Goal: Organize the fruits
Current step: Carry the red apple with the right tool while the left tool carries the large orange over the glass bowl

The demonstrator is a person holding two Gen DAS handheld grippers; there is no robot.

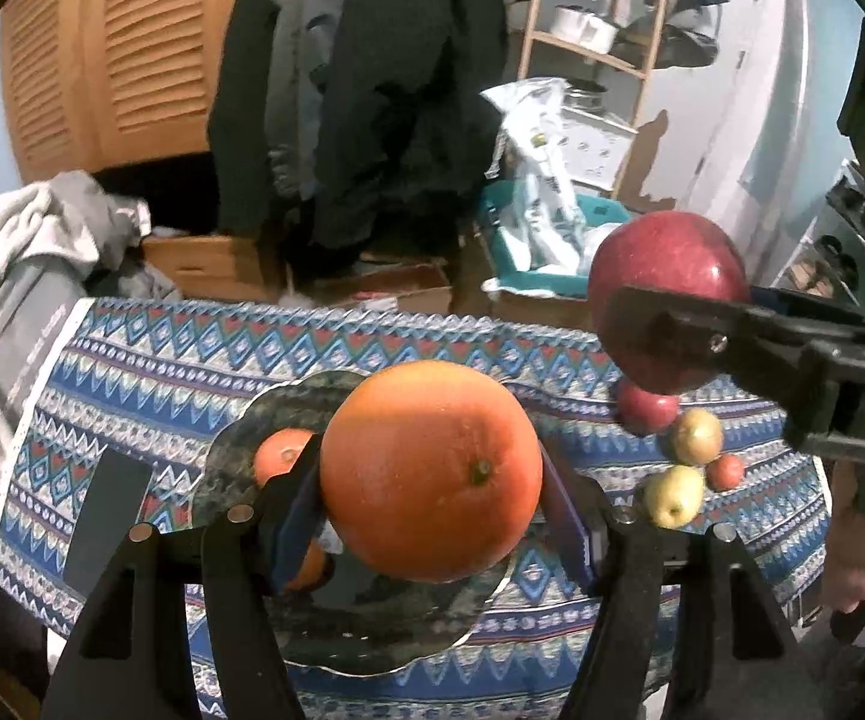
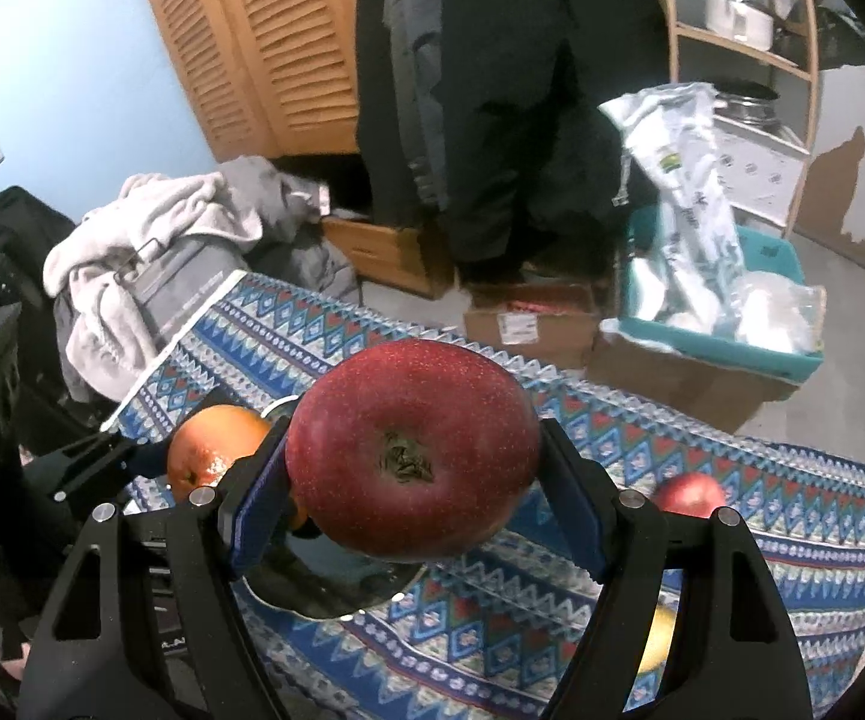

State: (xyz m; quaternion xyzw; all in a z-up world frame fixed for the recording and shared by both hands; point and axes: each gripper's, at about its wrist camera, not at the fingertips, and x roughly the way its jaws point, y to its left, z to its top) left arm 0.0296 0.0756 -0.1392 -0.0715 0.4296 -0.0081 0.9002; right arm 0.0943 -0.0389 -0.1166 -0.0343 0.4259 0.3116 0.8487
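My left gripper is shut on a large orange and holds it above a dark shiny plate. A second orange lies on that plate, partly hidden behind the left finger. My right gripper is shut on a big red apple and holds it above the patterned cloth. In the left wrist view the same apple hangs at the right in the right gripper. In the right wrist view the held orange shows at the left, over the plate.
On the blue patterned tablecloth to the right of the plate lie a red apple, two yellow-green apples and a small red fruit. Cardboard boxes, a teal bin and piled clothes stand beyond the table.
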